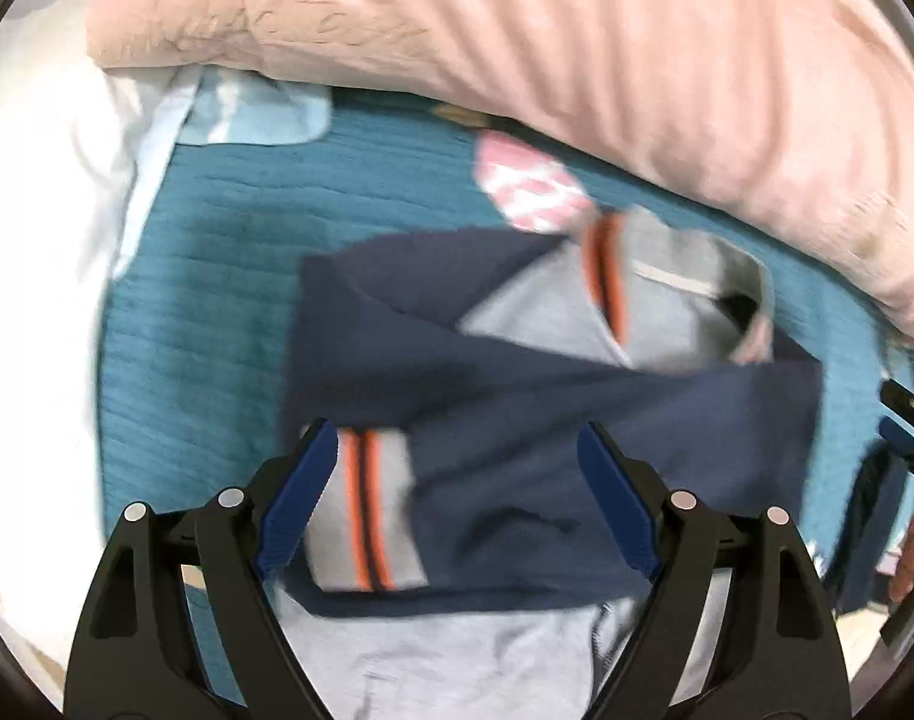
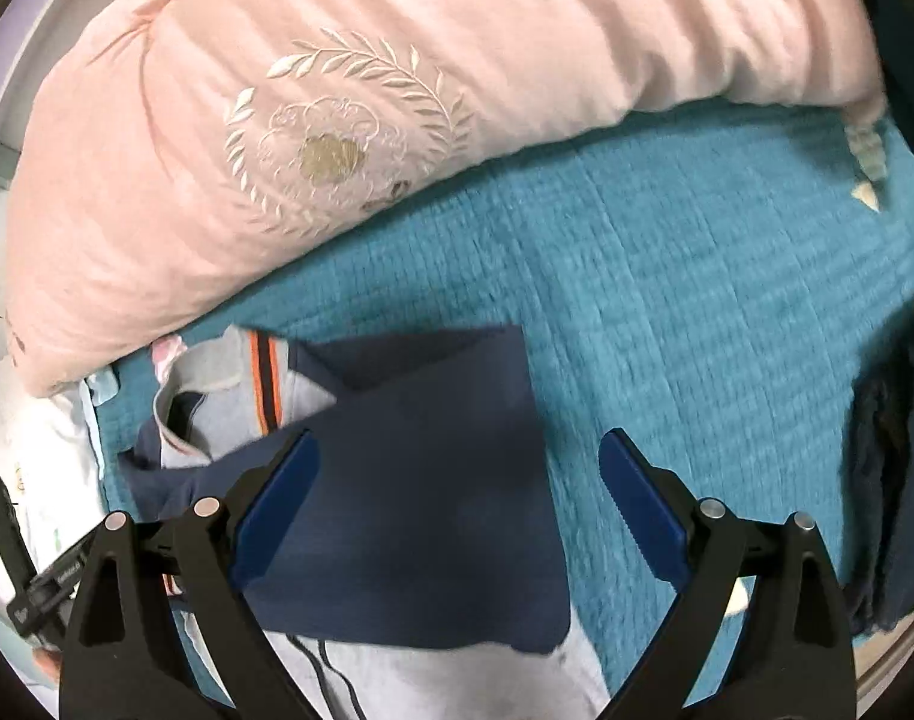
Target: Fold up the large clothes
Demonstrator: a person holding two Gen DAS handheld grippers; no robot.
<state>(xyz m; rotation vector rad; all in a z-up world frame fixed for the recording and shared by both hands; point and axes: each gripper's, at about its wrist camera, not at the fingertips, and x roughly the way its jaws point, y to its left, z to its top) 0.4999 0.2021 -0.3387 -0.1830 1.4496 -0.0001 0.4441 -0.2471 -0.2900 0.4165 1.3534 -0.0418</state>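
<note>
Claws (image 1: 451,498) (image 2: 457,516) apart; jacket (image 1: 517,420) collar toward pillow (image 1: 577,60)

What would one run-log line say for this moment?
left gripper: open, empty | right gripper: open, empty | jacket: sleeves folded across, lying on teal blanket | pink pillow: behind

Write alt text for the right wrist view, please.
An open right claw hangs above a folded navy and grey garment with orange stripes on a teal quilted bedspread; a pink embroidered pillow lies behind.
</note>
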